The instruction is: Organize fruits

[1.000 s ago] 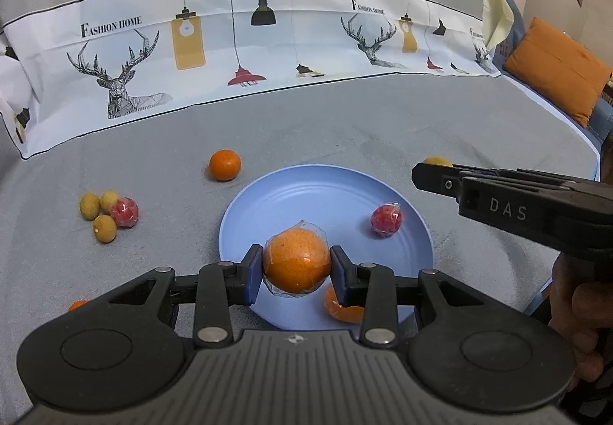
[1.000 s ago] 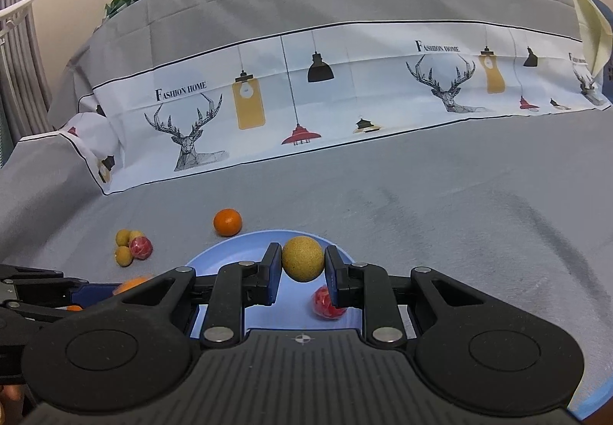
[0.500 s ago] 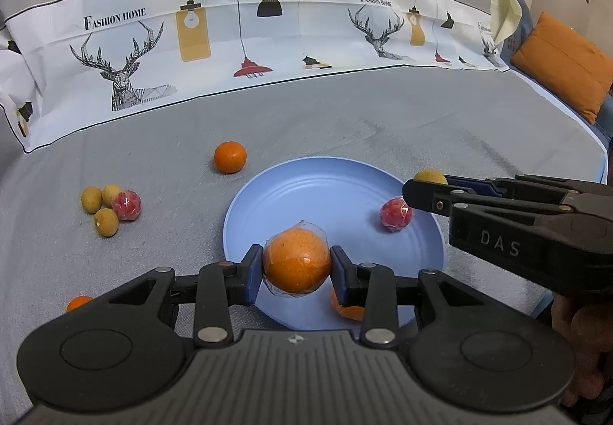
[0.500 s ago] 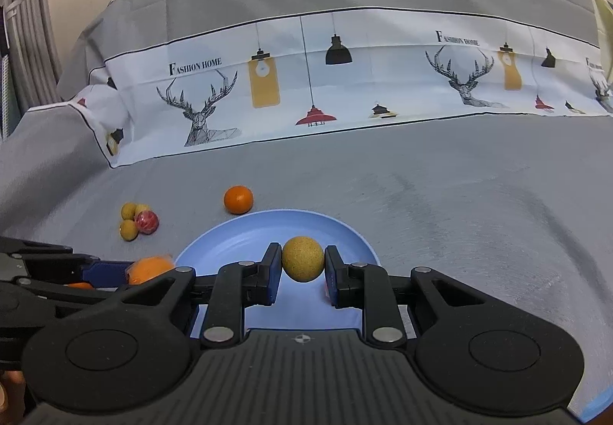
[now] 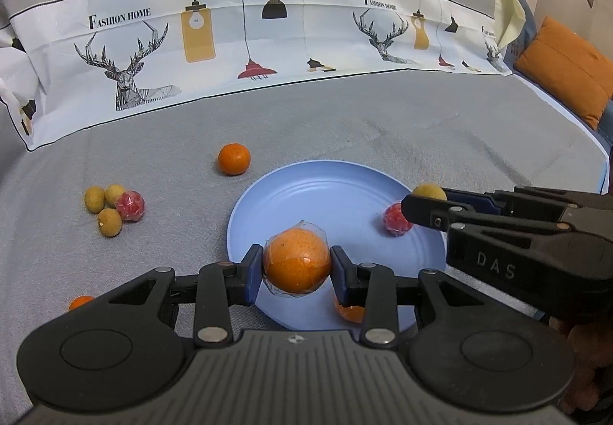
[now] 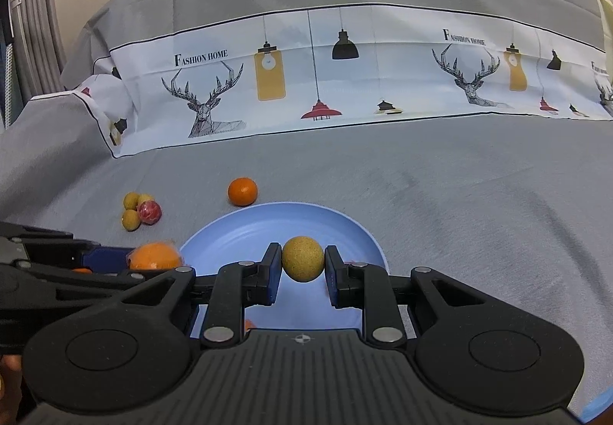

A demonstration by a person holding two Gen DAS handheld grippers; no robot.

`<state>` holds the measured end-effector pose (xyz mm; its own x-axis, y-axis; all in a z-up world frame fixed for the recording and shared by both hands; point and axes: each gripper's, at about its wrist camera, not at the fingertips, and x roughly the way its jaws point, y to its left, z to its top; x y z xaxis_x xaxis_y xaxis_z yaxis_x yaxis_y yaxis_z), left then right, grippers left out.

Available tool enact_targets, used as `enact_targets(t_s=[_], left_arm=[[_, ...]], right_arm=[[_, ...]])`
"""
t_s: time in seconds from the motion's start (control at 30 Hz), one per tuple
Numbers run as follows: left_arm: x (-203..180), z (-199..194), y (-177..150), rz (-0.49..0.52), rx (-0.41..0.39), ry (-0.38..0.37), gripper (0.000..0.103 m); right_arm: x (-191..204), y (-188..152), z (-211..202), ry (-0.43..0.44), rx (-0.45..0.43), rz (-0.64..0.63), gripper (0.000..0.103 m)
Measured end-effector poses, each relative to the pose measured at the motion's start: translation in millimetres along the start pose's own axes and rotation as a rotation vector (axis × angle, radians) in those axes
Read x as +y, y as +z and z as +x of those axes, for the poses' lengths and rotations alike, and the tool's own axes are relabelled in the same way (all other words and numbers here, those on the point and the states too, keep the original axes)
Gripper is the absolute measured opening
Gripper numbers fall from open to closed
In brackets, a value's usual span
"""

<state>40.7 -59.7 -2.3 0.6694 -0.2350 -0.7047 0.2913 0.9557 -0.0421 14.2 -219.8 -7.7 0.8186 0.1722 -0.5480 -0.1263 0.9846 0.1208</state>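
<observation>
Blue plate [image 5: 325, 187] has two fruits so far; left gripper [image 5: 297, 269] clamps an orange [image 5: 297, 260], right gripper [image 6: 302, 259] pinches a longan [image 6: 302, 258], six loose.

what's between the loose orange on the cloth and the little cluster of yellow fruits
Nothing: in the left wrist view only bare grey cloth lies between the loose orange and the cluster of yellow fruits. The right wrist view agrees.
</observation>
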Motion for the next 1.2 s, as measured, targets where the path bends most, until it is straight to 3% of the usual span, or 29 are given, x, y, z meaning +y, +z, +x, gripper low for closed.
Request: enact_targets(t_s=[0.23,0.3,0.37,0.5,0.57,0.63,0.73,0.83,0.87,1.0,1.13,1.2], left_arm=[[2.0,-0.2,0.6,-0.015,0.008,-0.015,0.043],[2.7,-1.6,1.1,-0.018,-0.001,-0.015,0.044],[2.9,-1.2,1.3,-0.019,-0.002,-0.01,0.044],[3.7,-1.8,1.8,-0.023,-0.006,0.0,0.044],[3.9,-2.8,2.0,-0.025,-0.01,0.003,0.037],[4.0,-4.0,2.5,-0.026,-0.013,0.008,0.016],[9.7,-9.0,6.0,-0.047,-0.035,0.015,0.008],[23.9,-19.0,14.3,-0.104,-0.063,0.024,0.008],[32.0,-24.1,18.2,-0.133,-0.076,0.024,0.008],[76.0,-43.0,43.7,-0.235,-0.137,0.034,0.008],[129.8,-38.4,64.3,-0.341,-0.145,0.101,0.008],[156.2,-23.8,56.9,-0.438,-0.087,0.142,0.008]], right_arm=[[0.6,-0.8,2.1,-0.005,0.023,0.01,0.026],[0.3,-1.1,2.6,-0.014,0.028,0.014,0.039],[-0.6,0.2,2.5,-0.021,0.026,0.022,0.046],[-1.5,-0.4,2.3,-0.028,0.027,0.032,0.048],[-2.1,-0.7,1.8,-0.032,0.025,0.035,0.048],[-2.3,-0.6,1.5,-0.038,0.023,0.038,0.048],[-1.4,2.2,0.0,-0.049,0.015,0.048,0.048],[-0.6,9.9,-6.5,-0.051,-0.013,0.063,0.048],[-0.4,12.1,-9.0,-0.05,-0.022,0.07,0.046],[-0.7,24.2,-22.2,-0.037,-0.074,0.11,0.02],[-1.3,33.9,-31.5,-0.012,-0.112,0.166,0.019],[-0.9,38.8,-30.9,0.009,-0.107,0.191,0.019]])
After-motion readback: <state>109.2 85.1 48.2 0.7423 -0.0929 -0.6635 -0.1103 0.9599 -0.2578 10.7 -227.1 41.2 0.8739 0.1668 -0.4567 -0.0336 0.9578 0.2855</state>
